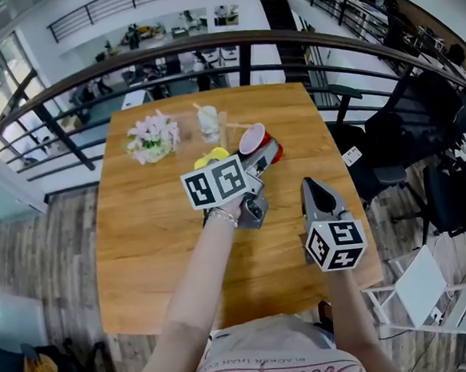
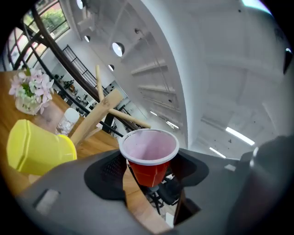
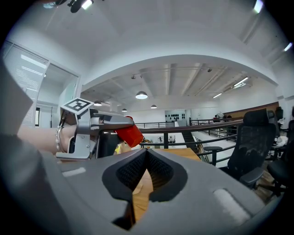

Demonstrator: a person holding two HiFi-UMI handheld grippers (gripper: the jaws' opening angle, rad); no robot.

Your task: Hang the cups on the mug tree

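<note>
The left gripper [image 1: 262, 153] clamps the red cup [image 2: 149, 156] at the frame's center, above the desk [image 1: 156, 227], near the wooden mug tree [image 2: 98, 114] and a yellow cup [image 2: 39, 149]. The right gripper [image 3: 146, 160], lower right, is closed and empty.

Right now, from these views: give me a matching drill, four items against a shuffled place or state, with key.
Items
1. red cup
2. yellow cup
3. flowers
4. right claw

Place or state
A. shut, nothing in it
B. far left part of the table
C. gripped in the left claw
D. beside the mug tree

Pairs: 1-C, 2-D, 3-B, 4-A
</note>
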